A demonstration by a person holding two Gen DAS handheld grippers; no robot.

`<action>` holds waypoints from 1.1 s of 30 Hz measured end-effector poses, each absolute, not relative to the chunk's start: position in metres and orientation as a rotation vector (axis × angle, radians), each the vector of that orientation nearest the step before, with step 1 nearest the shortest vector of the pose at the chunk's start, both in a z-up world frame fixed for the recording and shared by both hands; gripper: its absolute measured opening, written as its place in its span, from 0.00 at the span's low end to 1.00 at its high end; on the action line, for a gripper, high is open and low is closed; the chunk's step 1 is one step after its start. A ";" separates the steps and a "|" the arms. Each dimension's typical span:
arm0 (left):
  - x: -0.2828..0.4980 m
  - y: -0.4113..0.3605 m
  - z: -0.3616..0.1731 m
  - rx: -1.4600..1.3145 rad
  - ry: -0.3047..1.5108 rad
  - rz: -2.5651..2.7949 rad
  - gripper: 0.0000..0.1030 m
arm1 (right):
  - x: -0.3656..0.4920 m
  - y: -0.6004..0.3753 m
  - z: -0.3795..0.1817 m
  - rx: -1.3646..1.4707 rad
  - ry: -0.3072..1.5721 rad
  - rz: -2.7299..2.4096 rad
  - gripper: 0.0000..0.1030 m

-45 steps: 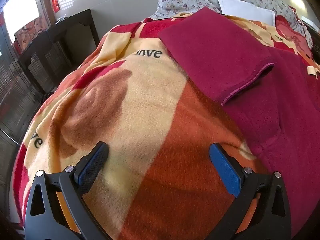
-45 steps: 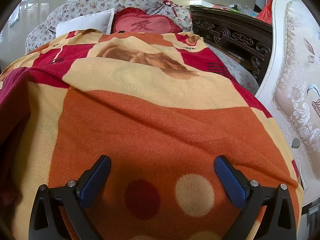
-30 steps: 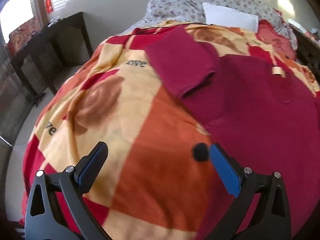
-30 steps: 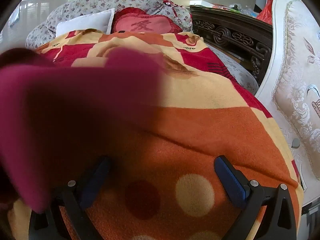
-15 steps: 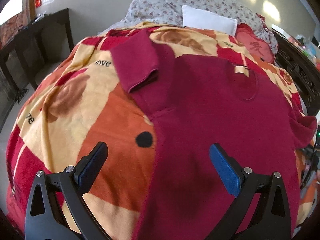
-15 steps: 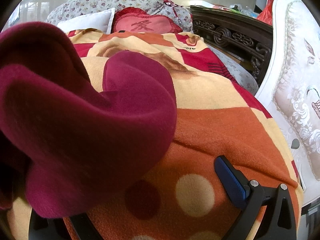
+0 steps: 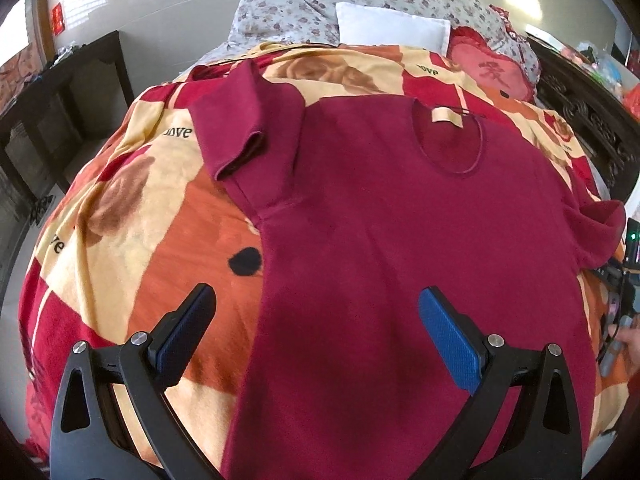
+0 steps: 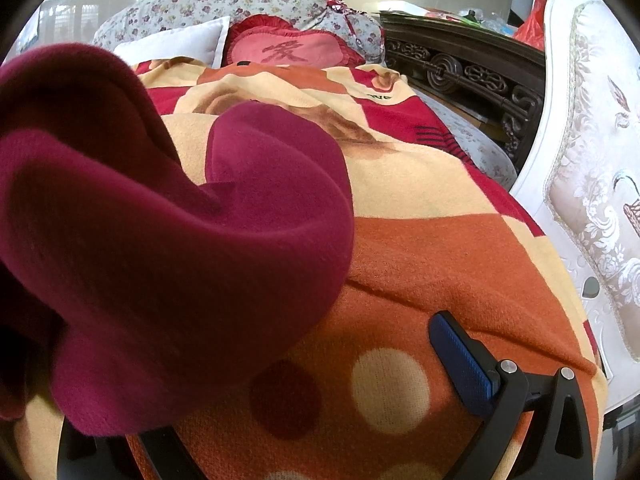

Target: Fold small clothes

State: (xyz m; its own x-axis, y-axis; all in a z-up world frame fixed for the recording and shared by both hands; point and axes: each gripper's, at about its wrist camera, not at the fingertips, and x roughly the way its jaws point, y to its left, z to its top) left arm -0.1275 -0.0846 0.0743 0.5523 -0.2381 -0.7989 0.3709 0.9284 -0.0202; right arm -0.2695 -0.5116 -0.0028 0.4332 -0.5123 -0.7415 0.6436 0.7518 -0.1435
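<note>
- The left gripper (image 7: 312, 320) hovers with its blue-padded jaws spread wide and nothing between them; it is released.
- Ahead of and under that claw a maroon short-sleeved T-shirt (image 7: 400, 220) lies face up on a fleece blanket (image 7: 132, 200) patterned in orange, cream and red, with "love" printed on it.
- The shirt's hem end is nearest the claw; the round neckline with a beige label (image 7: 447, 116) lies at the far end.
- The shirt's side edge runs between the two jaws, so the left jaw stands over bare blanket and the right jaw over maroon cloth.
- Far left of the claw, one sleeve (image 7: 244, 120) lies flat on the blanket.
- The other sleeve, far right, is bunched and raised, draped over the right gripper (image 8: 280, 392).
- In the right wrist view that sleeve hides the left jaw; the right jaw stands clear over blanket, well away from where the left arm shows below the cloth, so the claw is spread apart, gripping nothing.
- Beyond the blanket: a white pillow (image 7: 390, 26), a red heart-shaped cushion (image 8: 288, 50) and floral bedding (image 7: 280, 16).
</note>
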 end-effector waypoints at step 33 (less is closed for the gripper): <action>-0.184 -0.096 0.117 0.142 0.835 -0.497 0.99 | -0.415 -0.373 0.257 0.194 0.732 -0.370 1.00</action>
